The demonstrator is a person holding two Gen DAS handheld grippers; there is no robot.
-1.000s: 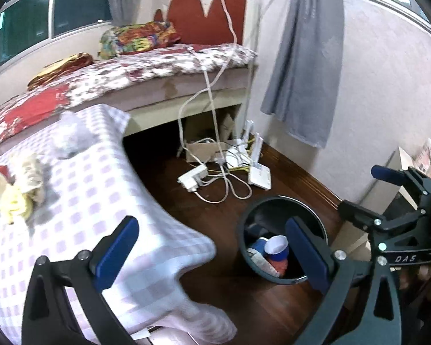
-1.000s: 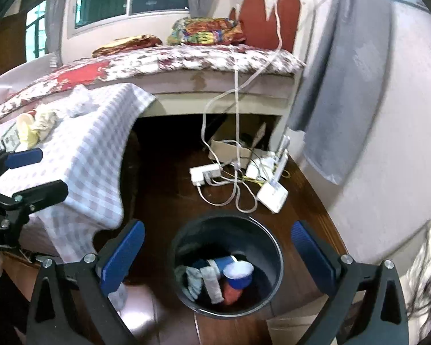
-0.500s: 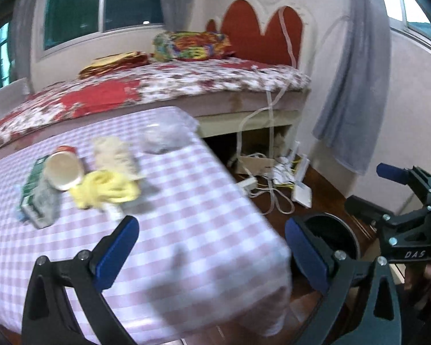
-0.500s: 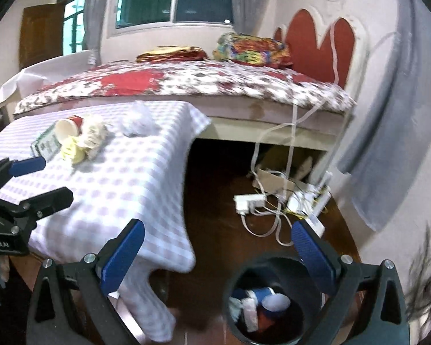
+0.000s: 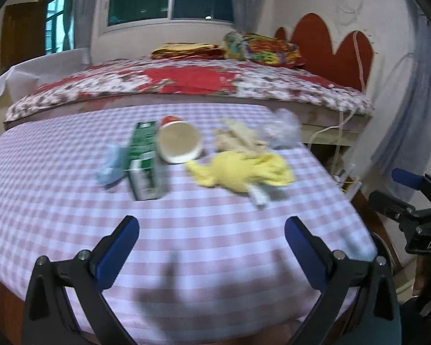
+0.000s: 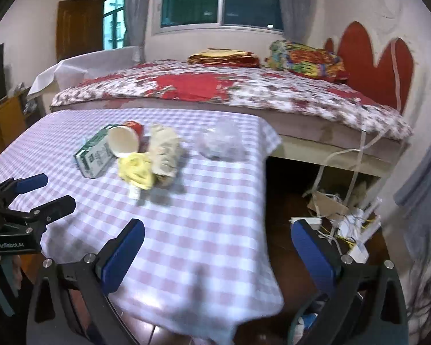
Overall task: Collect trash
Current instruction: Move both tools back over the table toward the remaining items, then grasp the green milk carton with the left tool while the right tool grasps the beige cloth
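Note:
Trash lies on the checked tablecloth (image 5: 186, 244): a green carton (image 5: 143, 161), a paper cup (image 5: 179, 142) on its side, a yellow wrapper (image 5: 241, 169), crumpled beige paper (image 5: 238, 138), a clear plastic wad (image 5: 283, 128) and a blue scrap (image 5: 110, 164). My left gripper (image 5: 211, 234) is open and empty, above the table's near part. My right gripper (image 6: 217, 243) is open and empty, over the table's right edge. The right wrist view also shows the carton (image 6: 96, 155), cup (image 6: 126, 139), yellow wrapper (image 6: 136, 169), beige paper (image 6: 165, 149) and plastic wad (image 6: 222, 143).
A bed (image 6: 230, 89) with a floral cover stands behind the table. Power strips and cables (image 6: 350, 224) lie on the wooden floor to the right. The bin's contents (image 6: 304, 323) just show at the bottom, behind the right finger. A grey curtain (image 5: 408, 115) hangs at right.
Both grippers have swung up and left, from over the black bin on the floor to the table with the trash. Both stay open and empty.

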